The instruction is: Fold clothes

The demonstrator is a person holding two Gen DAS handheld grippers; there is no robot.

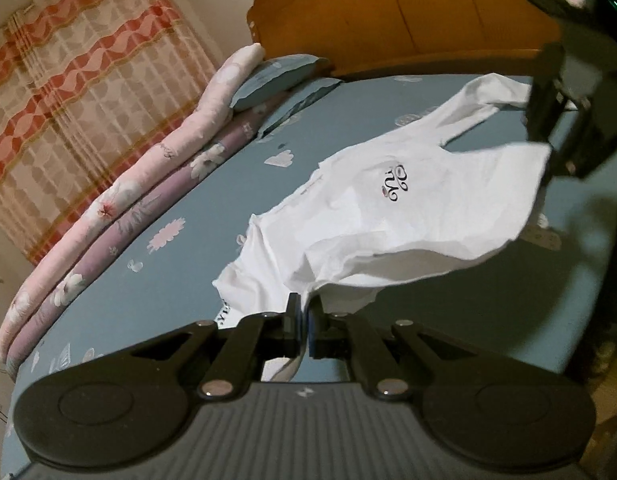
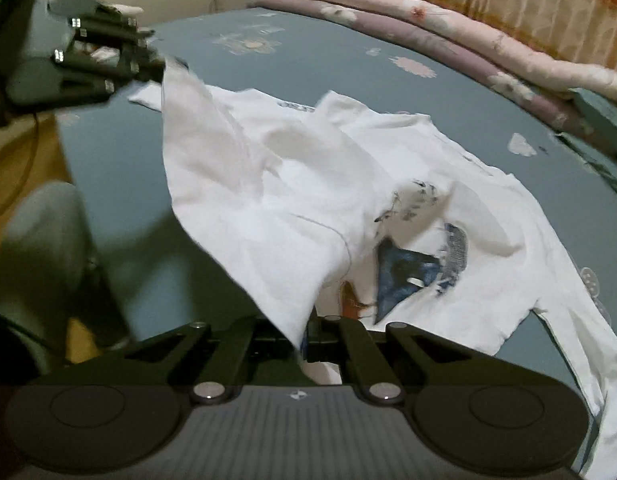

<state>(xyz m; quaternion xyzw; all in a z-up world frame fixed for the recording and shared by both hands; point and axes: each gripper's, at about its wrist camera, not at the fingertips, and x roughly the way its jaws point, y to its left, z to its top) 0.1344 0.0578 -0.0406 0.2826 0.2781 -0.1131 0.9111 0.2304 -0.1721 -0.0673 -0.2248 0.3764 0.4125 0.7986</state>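
Both grippers (image 1: 305, 322) (image 2: 304, 336) (jaws pinched) on shirt (image 1: 388, 216) edge

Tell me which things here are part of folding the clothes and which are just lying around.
Part of the job:
white T-shirt, lifted along one edge
left gripper, shut on its fabric
right gripper, shut on its fabric

Just lying about:
rolled pink and purple quilts
blue pillow
wooden headboard
curtain
blue floral bedsheet, the work surface

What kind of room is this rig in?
Most likely a bedroom: a bed with a blue floral sheet, a wooden headboard, a pillow, and rolled quilts beside a curtain.
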